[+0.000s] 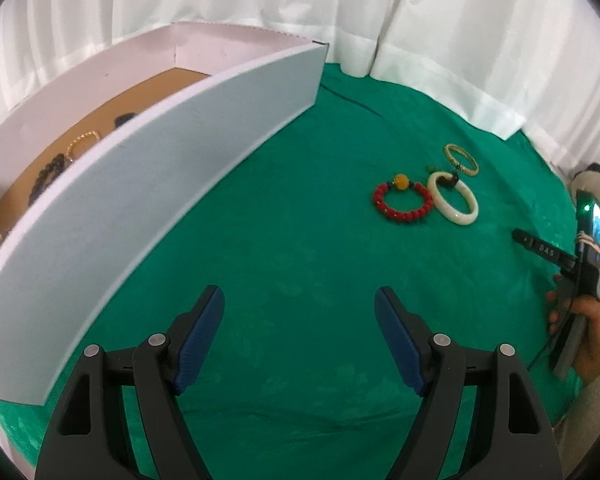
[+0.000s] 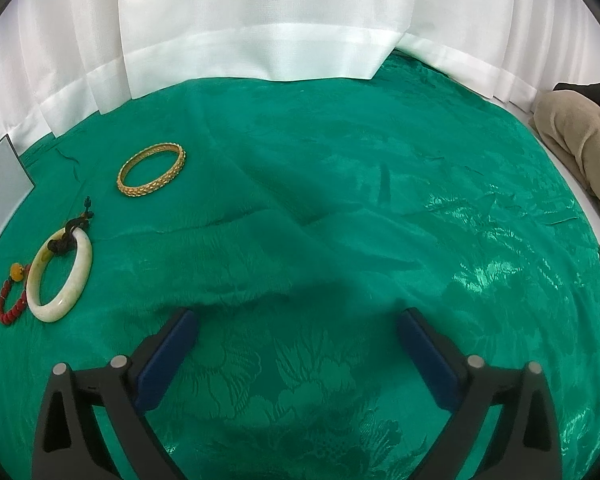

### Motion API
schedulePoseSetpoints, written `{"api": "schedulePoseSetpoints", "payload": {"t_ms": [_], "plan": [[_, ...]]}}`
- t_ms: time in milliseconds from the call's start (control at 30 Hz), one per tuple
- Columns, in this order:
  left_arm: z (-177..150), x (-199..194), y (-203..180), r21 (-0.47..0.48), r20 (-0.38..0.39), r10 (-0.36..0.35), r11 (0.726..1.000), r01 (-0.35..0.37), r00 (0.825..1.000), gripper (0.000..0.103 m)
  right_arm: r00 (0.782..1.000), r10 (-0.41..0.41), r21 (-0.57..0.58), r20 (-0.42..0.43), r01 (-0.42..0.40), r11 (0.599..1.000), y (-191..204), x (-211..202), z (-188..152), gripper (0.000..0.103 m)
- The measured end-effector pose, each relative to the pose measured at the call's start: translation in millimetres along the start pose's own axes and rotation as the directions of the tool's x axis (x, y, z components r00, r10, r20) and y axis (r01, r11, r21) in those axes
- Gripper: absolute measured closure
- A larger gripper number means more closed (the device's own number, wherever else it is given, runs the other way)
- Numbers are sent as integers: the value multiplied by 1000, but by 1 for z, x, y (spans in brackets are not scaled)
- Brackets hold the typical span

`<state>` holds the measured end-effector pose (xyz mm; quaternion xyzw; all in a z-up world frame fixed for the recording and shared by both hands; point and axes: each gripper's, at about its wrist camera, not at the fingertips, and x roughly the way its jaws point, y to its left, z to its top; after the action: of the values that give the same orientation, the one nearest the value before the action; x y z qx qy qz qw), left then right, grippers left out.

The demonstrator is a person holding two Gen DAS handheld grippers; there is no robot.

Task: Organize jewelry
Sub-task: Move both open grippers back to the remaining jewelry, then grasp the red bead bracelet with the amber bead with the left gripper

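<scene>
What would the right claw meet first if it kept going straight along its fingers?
Most likely only the green cloth: the right claw is open, with nothing between or directly ahead of its fingers. The gold bangle and white bangle lie well off to its left.

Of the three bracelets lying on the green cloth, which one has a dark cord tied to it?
The white bangle, the plain smooth ring in the middle. The gold bangle and the red bead bracelet carry no such cord.

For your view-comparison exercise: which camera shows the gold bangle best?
The right wrist view: the gold bangle lies large and whole on the green cloth, its patterned rim clear. The left wrist view shows it small and far, behind the white bangle, with less detail.
</scene>
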<state>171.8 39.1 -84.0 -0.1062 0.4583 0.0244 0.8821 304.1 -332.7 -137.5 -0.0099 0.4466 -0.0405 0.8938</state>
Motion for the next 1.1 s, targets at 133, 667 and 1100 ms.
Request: {"api": "schedulePoseSetpoints", "payload": {"t_ms": [133, 667, 1100], "plan": [[-1, -11, 14, -4, 31, 25, 1000, -25, 999, 20, 995, 43, -27, 88, -41, 999, 6, -44, 6, 1], [1, -19, 29, -5, 38, 31, 1000, -31, 999, 20, 959, 258, -201, 118, -231, 952, 65, -150, -27, 1], [3, -10, 9, 67, -12, 16, 998, -15, 1000, 17, 963, 266, -253, 48, -246, 936, 75, -163, -38, 1]]}}
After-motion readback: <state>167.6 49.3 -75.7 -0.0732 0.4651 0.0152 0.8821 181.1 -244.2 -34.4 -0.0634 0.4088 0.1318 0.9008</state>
